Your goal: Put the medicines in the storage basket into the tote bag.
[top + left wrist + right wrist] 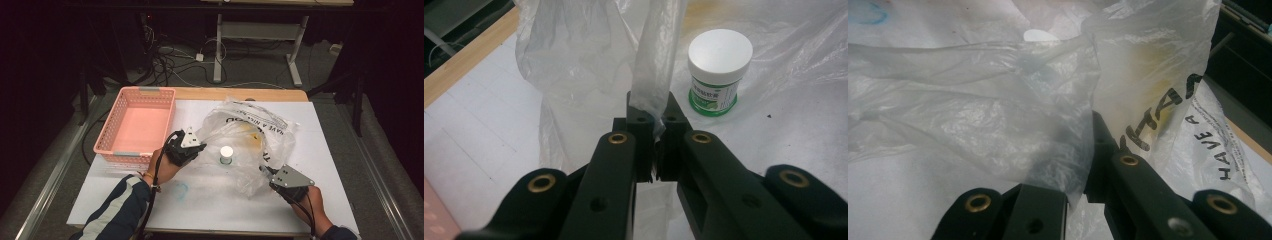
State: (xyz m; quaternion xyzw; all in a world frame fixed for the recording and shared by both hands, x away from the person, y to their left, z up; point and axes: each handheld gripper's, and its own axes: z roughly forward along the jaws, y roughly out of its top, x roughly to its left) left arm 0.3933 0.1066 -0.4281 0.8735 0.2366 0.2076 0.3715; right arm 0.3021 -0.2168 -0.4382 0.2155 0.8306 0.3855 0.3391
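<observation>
Pinching a twisted strip of the clear plastic bag (pixel 651 55), your left tongs (pixel 655 132) are pressed together on it at about 9 o'clock of the small white-lidded jar (pixel 719 70). Your right tongs (pixel 266 172) sit at the bag's 5 o'clock edge; film drapes over their jaws, so they seem clamped on it, though you cannot tell for sure. The jar stands upright mid-worktop (pixel 330 150) amid the bag. The pink basket (pixel 137 125) rests at 10 o'clock.
</observation>
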